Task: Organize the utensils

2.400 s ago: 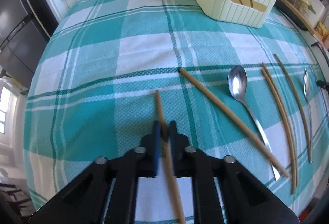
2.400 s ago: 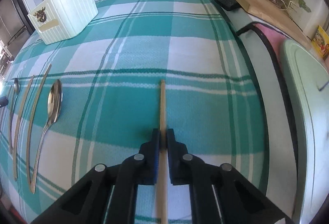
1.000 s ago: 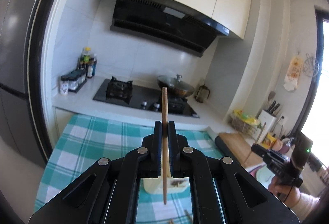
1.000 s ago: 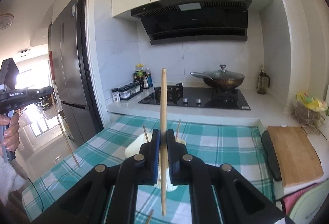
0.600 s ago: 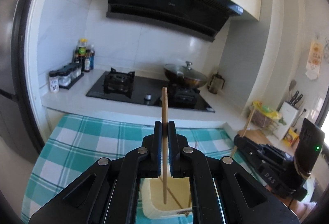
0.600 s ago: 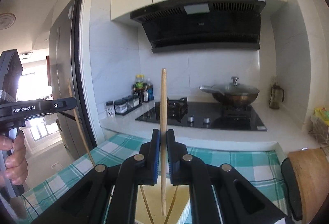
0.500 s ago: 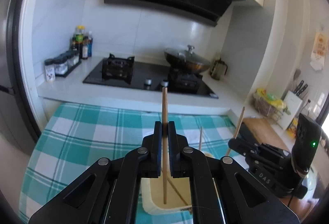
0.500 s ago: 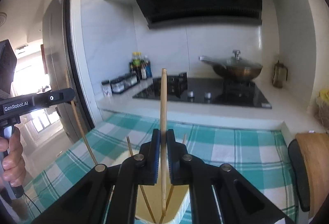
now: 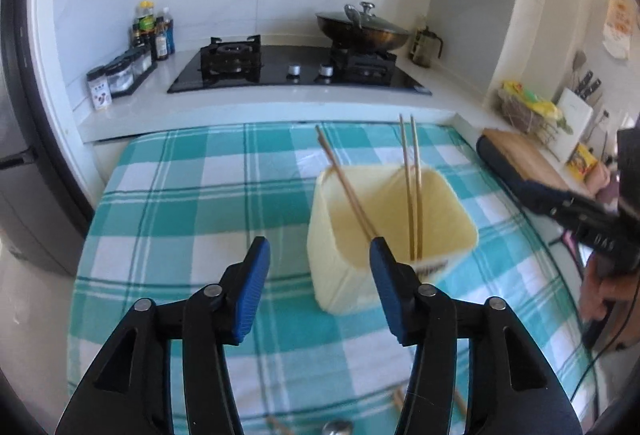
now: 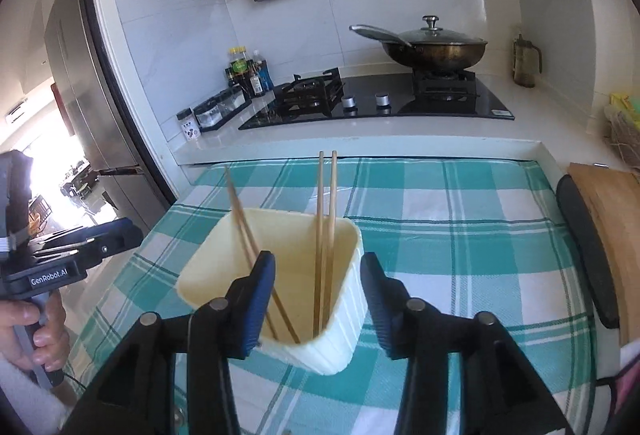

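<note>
Claws [image 9: 318, 251] [image 10: 318, 271] wide — chopsticks [image 10: 325, 235] in holder [image 10: 344, 315]

**Materials and surfaces on the table and counter**

The tablecloth [image 10: 460, 235] is seen as woven cloth, matt, with a fine texture. The utensil holder [image 10: 344, 331] looks like cream plastic, ribbed outside and smooth inside. The chopsticks [image 10: 325, 235] are of light wood, not shiny. The fingers [image 9: 252, 295] of the left gripper [image 9: 318, 285] are faced with ridged blue pads on matt black plastic. The cooktop [image 10: 440, 103] is glossy black, and the wok [image 10: 436, 51] is dark metal.
</note>
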